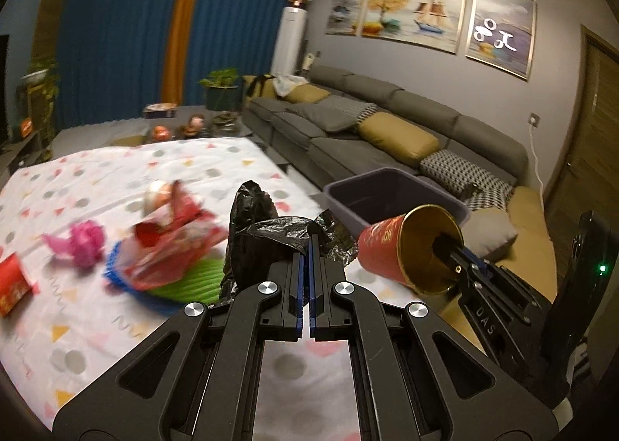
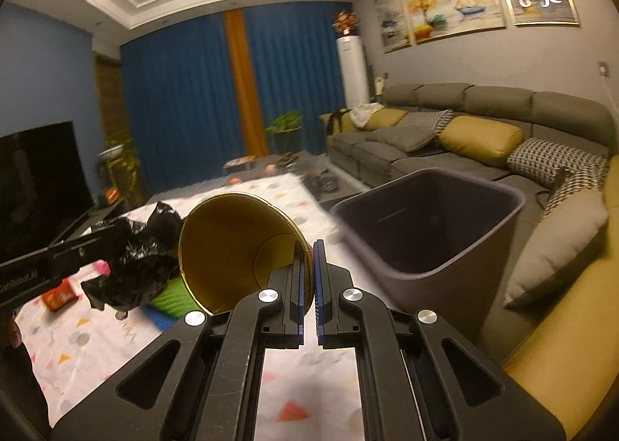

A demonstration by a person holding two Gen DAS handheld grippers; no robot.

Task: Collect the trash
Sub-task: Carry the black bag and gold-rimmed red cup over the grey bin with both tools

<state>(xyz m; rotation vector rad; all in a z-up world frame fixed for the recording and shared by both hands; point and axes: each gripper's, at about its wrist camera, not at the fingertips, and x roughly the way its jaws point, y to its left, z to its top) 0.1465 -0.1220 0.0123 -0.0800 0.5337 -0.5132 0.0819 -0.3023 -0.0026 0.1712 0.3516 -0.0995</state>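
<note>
My left gripper is shut on a crumpled black plastic bag, held above the patterned tablecloth; the bag also shows at the left of the right wrist view. My right gripper is shut on the rim of a red paper cup with a gold inside, lying on its side in the air. In the left wrist view that cup hangs just in front of a dark grey bin. The bin stands open to the right of the cup.
On the table lie red wrappers, a pink crumpled piece, a red packet and blue and green items. A grey sofa with yellow cushions runs behind the bin. A television stands at the left.
</note>
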